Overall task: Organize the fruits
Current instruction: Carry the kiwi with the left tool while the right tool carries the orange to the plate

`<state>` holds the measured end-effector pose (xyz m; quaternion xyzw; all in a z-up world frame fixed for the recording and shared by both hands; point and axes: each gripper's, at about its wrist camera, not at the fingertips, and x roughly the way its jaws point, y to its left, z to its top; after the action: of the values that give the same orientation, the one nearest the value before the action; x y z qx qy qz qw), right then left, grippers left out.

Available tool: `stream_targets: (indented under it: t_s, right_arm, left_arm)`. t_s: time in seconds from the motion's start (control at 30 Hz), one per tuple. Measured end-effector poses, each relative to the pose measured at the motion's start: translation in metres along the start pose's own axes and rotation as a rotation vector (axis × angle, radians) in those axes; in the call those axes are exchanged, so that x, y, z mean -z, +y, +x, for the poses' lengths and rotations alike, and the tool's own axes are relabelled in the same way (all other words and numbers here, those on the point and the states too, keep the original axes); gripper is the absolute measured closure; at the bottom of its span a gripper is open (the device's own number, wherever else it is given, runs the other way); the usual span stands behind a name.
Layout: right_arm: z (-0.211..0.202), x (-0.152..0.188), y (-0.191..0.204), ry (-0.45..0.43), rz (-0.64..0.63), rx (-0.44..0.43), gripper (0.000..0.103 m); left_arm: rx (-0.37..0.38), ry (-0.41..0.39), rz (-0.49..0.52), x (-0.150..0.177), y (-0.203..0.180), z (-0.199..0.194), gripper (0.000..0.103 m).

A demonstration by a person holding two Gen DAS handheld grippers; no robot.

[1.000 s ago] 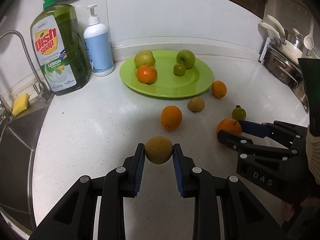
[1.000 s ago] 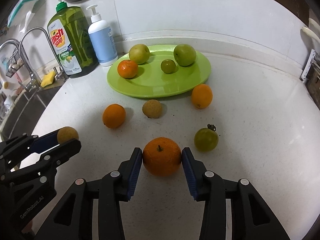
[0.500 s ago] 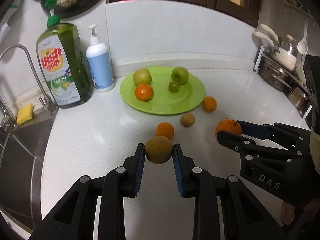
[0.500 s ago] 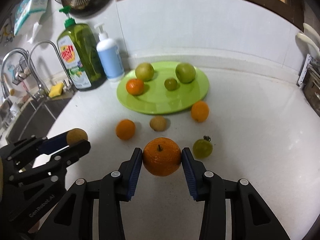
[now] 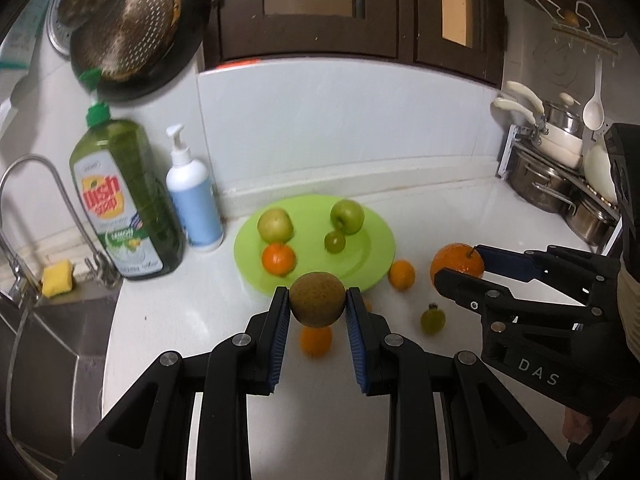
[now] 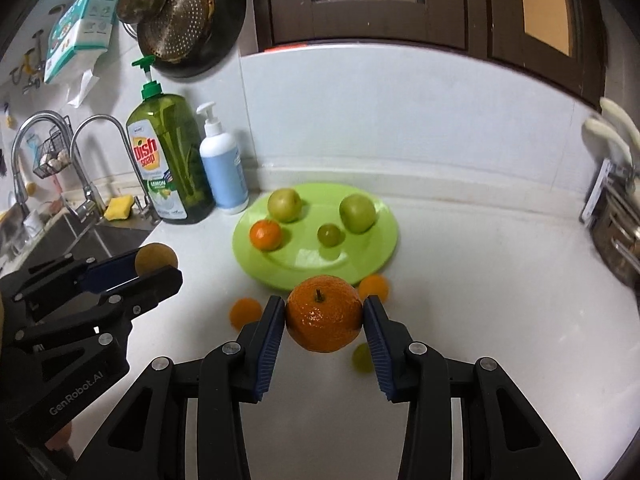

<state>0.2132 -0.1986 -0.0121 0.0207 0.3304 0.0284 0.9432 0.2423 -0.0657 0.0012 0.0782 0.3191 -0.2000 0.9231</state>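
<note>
Lifted clear of worktop [image 5: 168, 320] since a second ago: left hand-held gripper [image 5: 318, 308] clamped on brown fruit [image 5: 317, 299], probably a kiwi, right hand-held gripper [image 6: 324, 316] on orange [image 6: 324, 313]; green plate [image 6: 360, 268] next, seemingly.

**Both grippers clamped, held up side by side**

L gripper [image 5: 318, 306]: jaws closed tight on a brown fruit [image 5: 317, 299], tilted fwd & down. R gripper [image 6: 324, 314]: pads pressing a big orange [image 6: 323, 313], same tilt, just beside L.
</note>
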Motion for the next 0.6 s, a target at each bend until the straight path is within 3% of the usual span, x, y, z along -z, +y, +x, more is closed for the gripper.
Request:
stream_targets:
  t_s: [0.33, 0.6]
  right_arm:
    - [0.007, -0.039, -0.022, -0.043, -0.035, -0.016, 0.061]
    - [0.033, -0.059, -0.034, -0.024, -0.076, -0.045, 0.061]
  left_arm:
    - [0.017, -0.007, -0.015, -0.035, -0.005, 0.021, 0.075]
    - [0.005, 0.026, -0.026, -0.050, -0.006, 0.050, 0.075]
